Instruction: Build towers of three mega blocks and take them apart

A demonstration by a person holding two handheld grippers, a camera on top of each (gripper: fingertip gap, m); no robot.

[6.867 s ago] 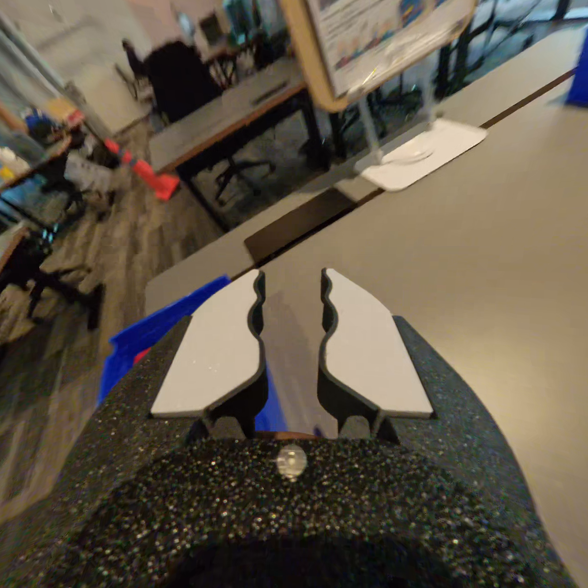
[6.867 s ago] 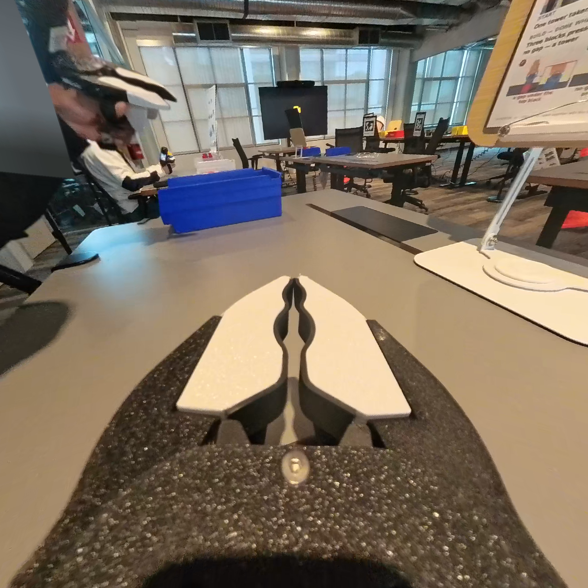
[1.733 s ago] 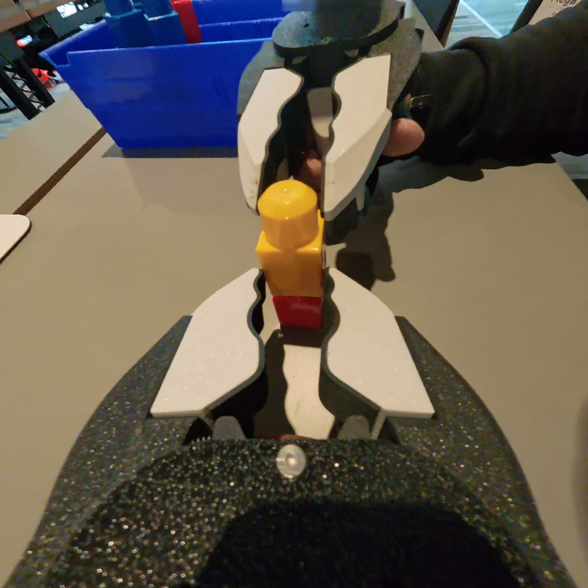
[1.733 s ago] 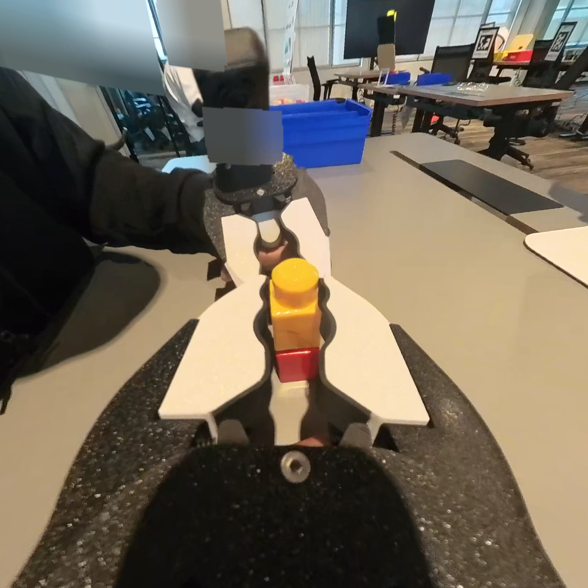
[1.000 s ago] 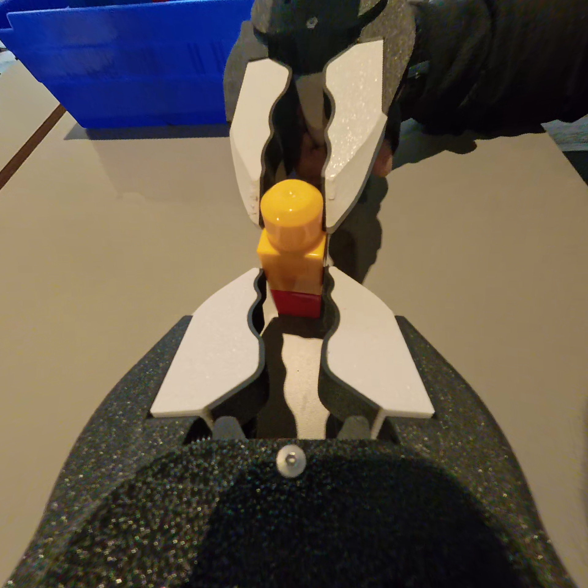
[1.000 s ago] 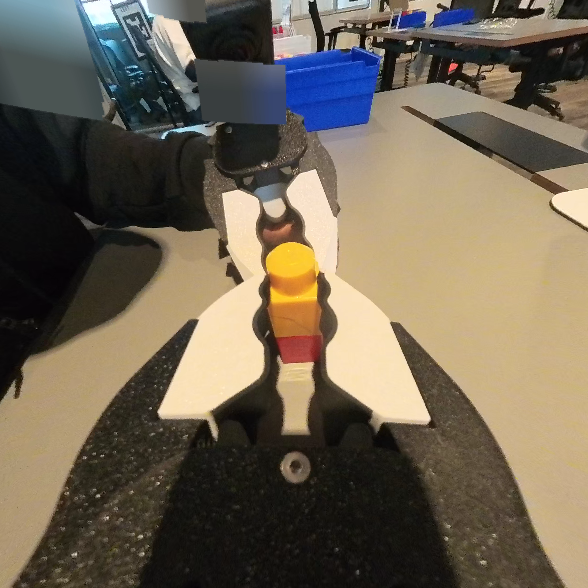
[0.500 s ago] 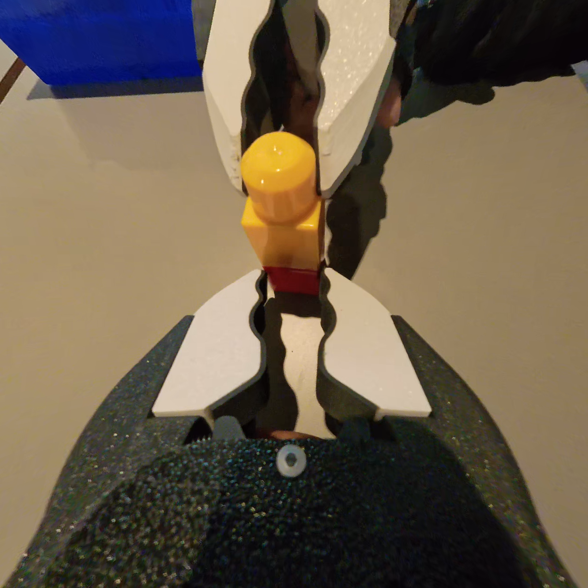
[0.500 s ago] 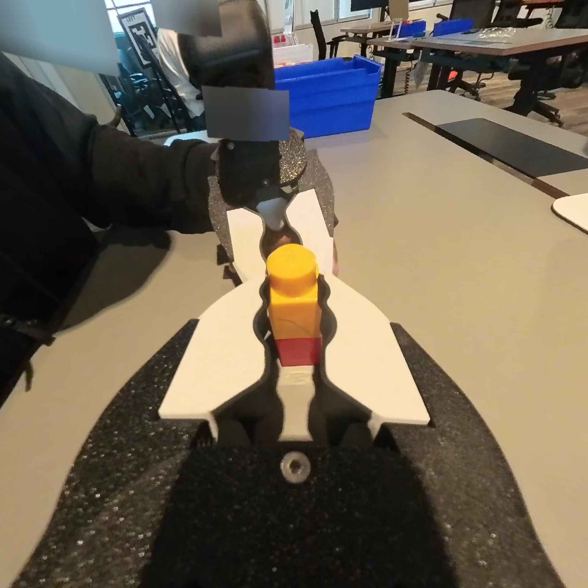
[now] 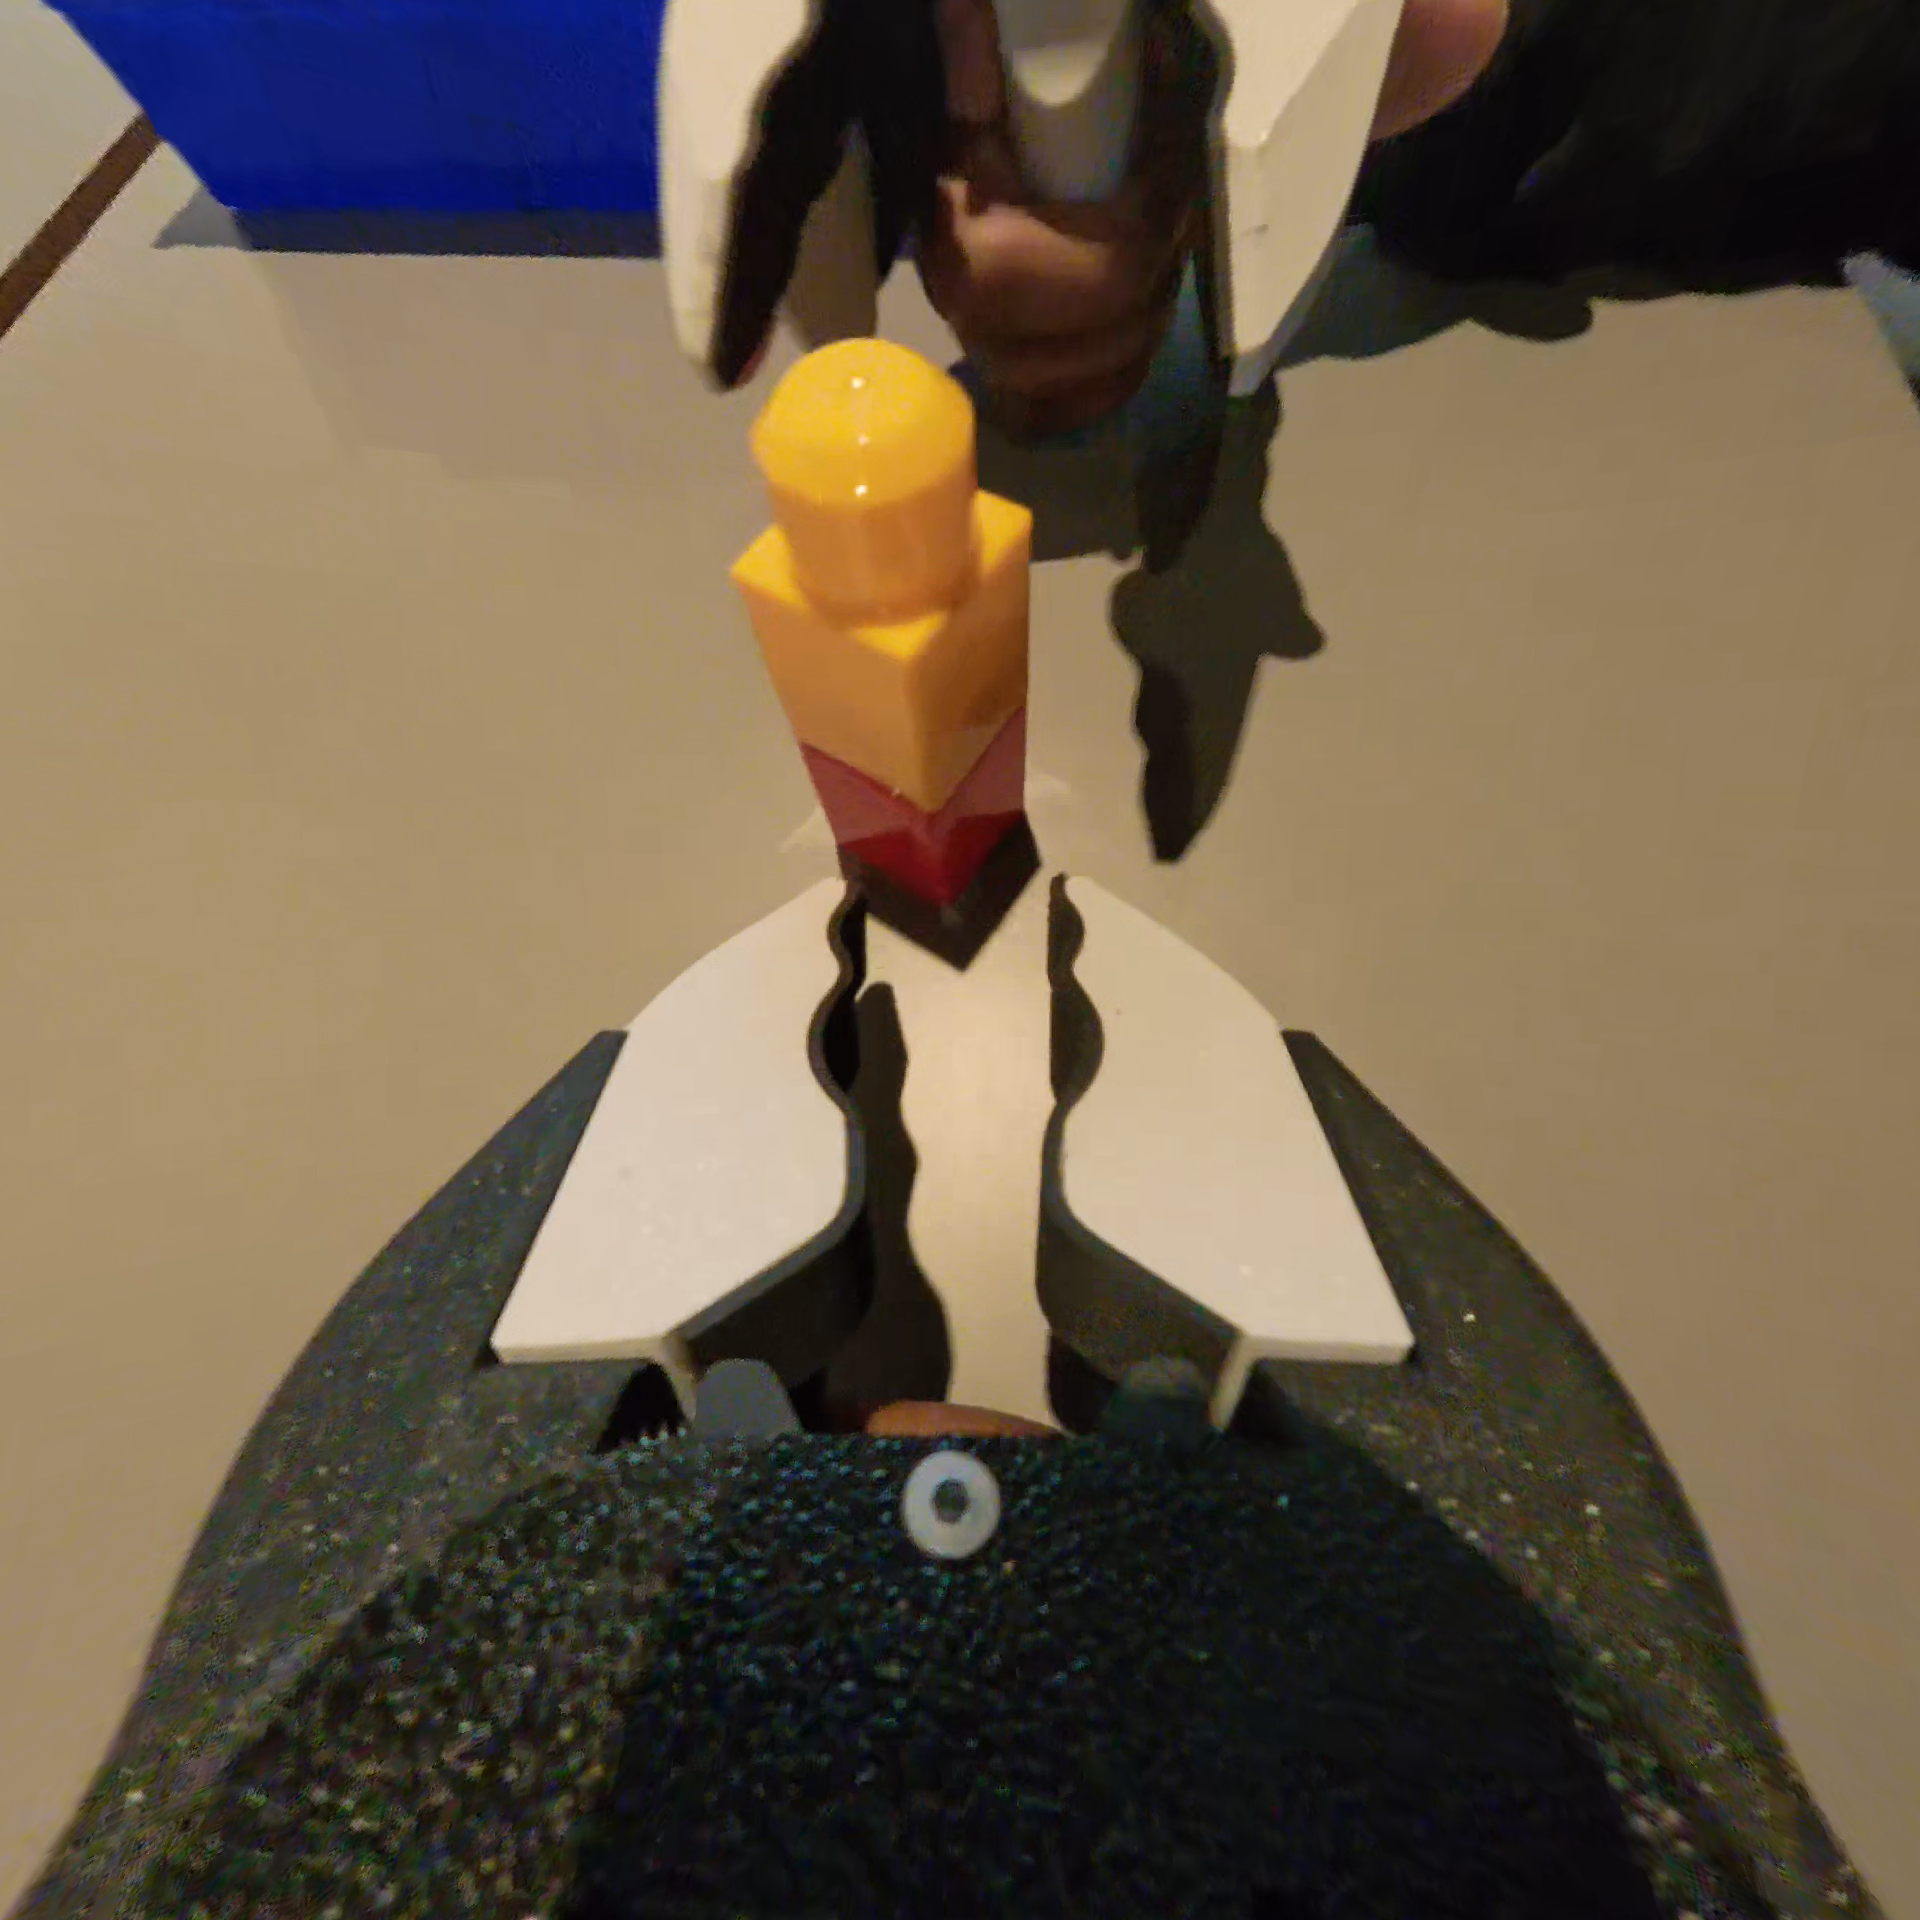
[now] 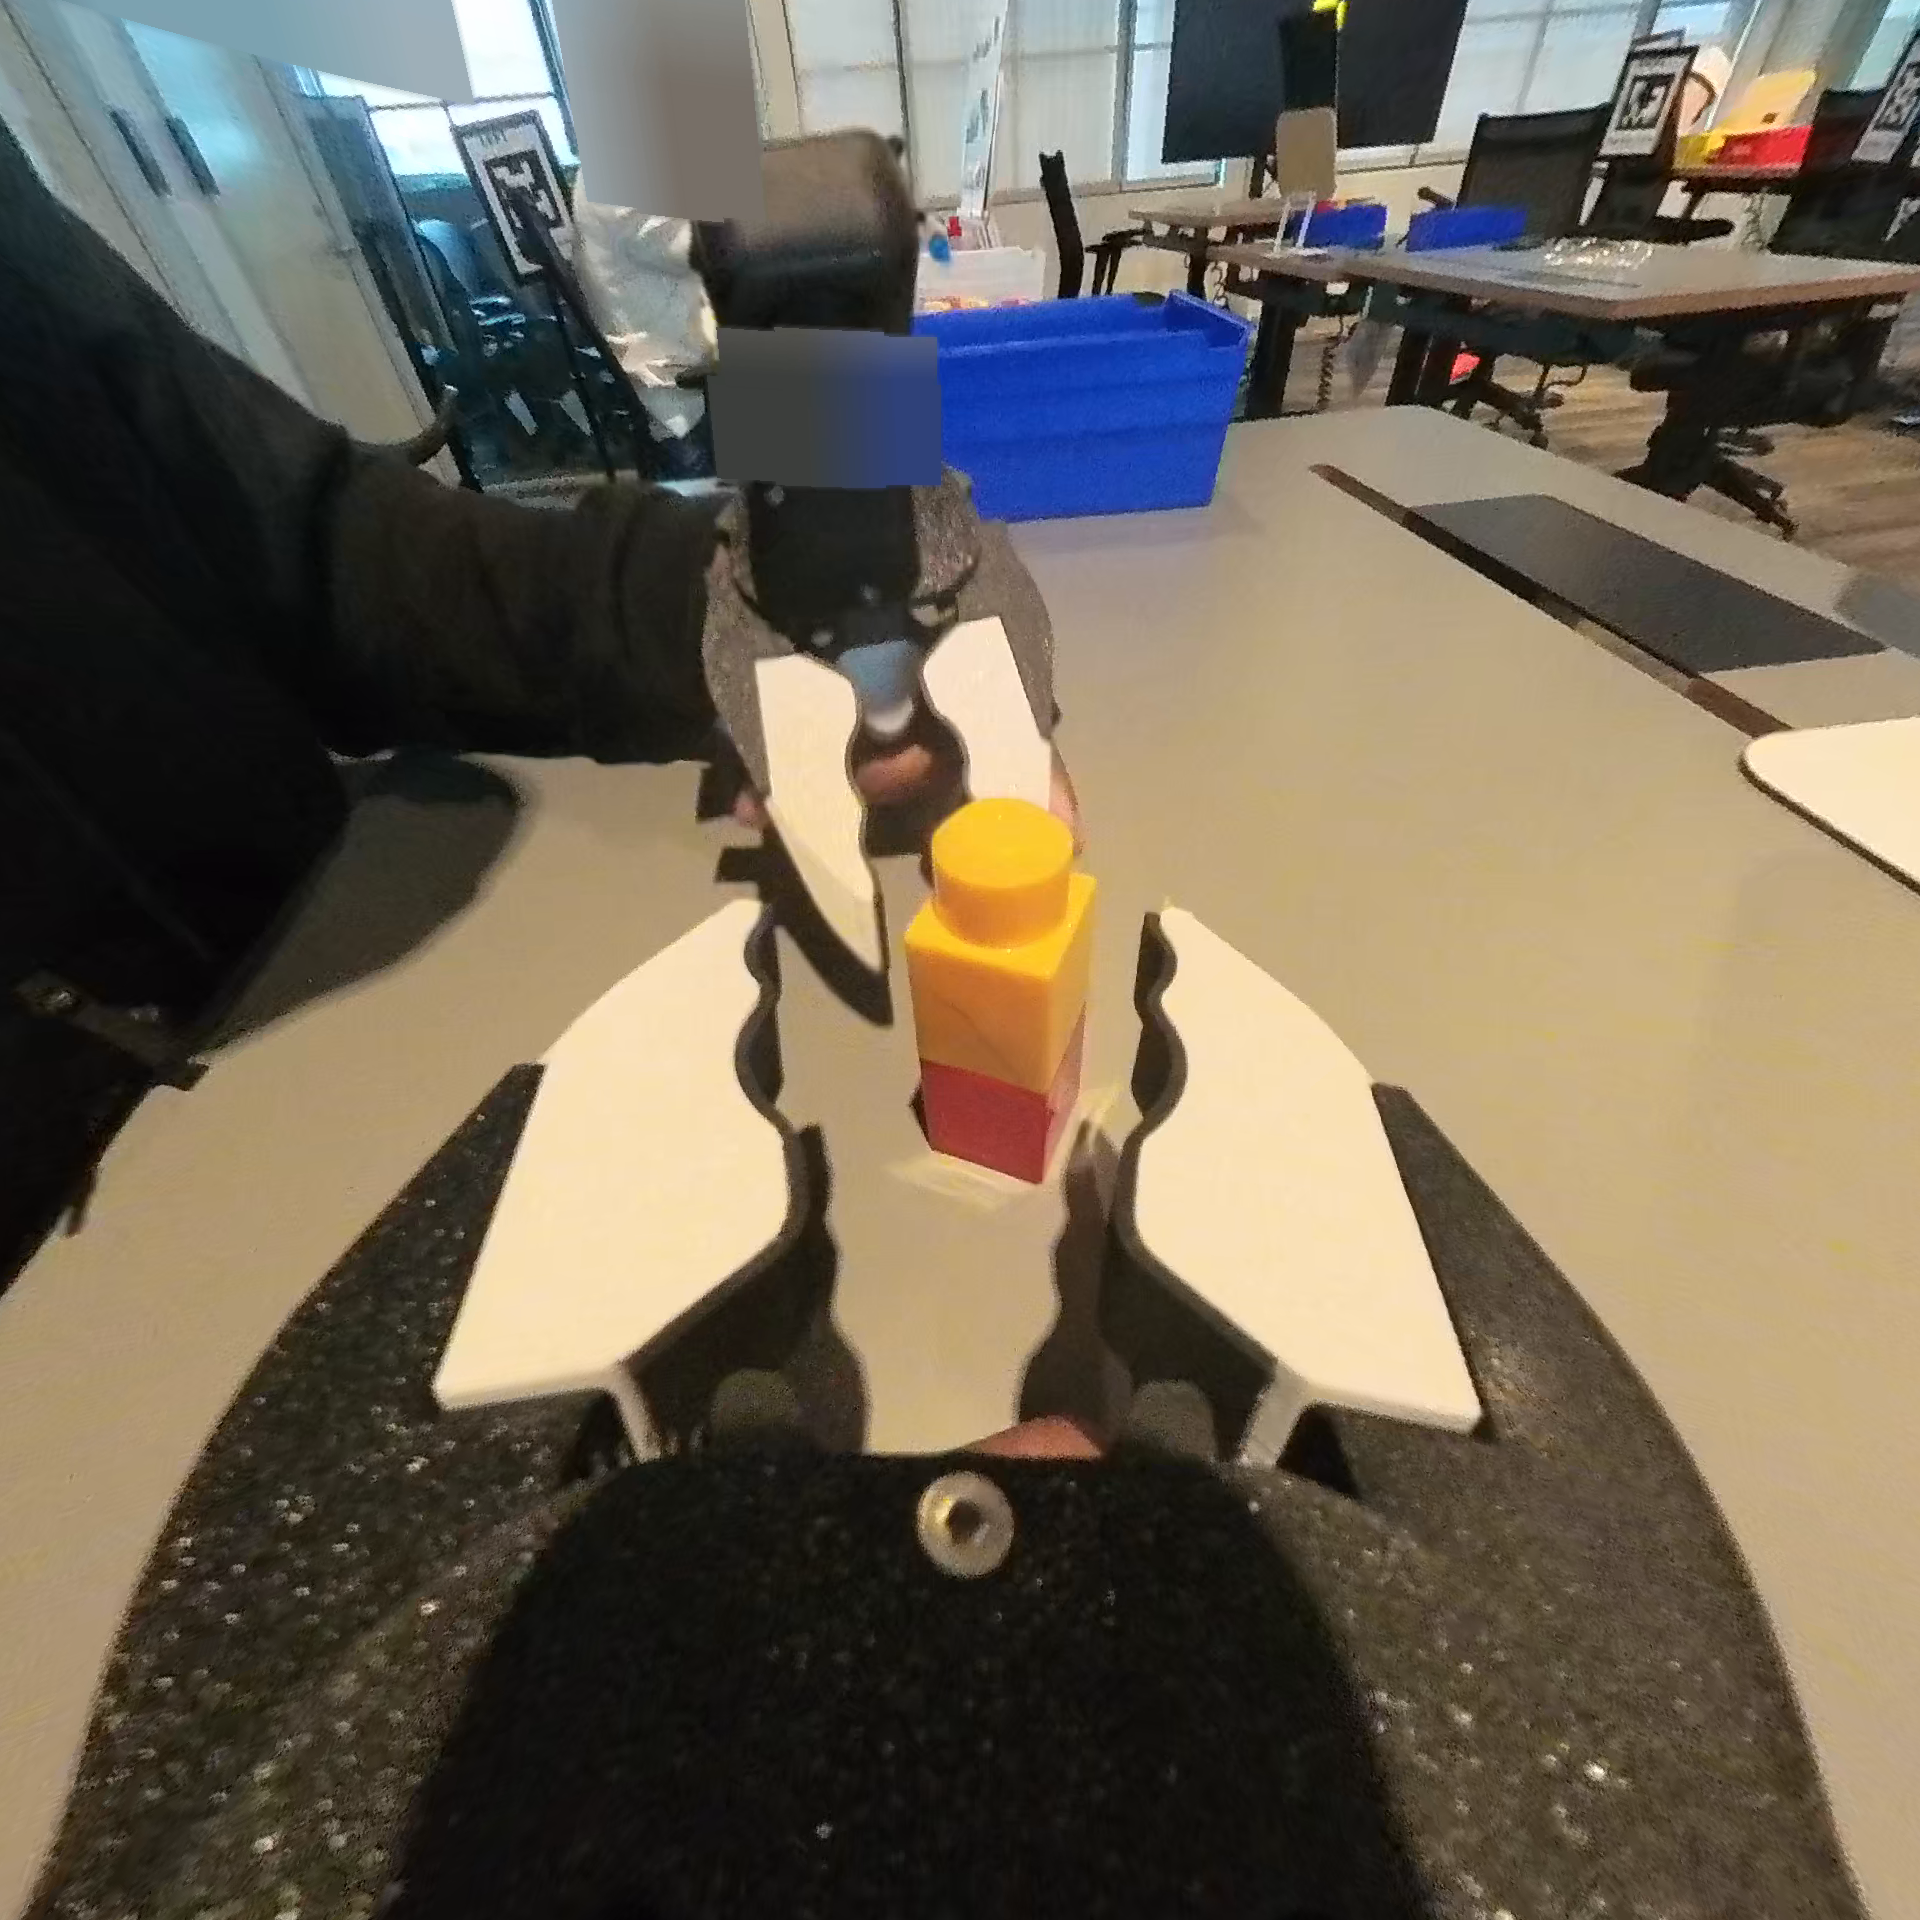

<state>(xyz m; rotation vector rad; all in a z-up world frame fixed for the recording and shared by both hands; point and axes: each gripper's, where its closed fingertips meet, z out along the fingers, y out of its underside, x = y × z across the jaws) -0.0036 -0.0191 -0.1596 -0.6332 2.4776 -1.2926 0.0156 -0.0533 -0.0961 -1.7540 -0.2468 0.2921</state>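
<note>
A glossy yellow block (image 9: pixel 883 623) with a round stud tops a red block (image 10: pixel 992 1127), standing free on my smooth grey worktop (image 9: pixel 364 727). My left tool (image 9: pixel 951 914) and right tool (image 10: pixel 951 977), white wavy-edged fingers, gape wide around it, touching nothing.

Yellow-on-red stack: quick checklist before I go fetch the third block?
1. Left gripper open, clear of stack: ok.
2. Right gripper open, fingers either side without contact: ok.
3. Yellow block seated on red block: ok, though twisted slightly off square in the left wrist view.
4. Stack standing upright on table: ok.
5. Tower has three blocks: not ok, only two.
6. Spare blocks in blue bin: cannot tell.
</note>
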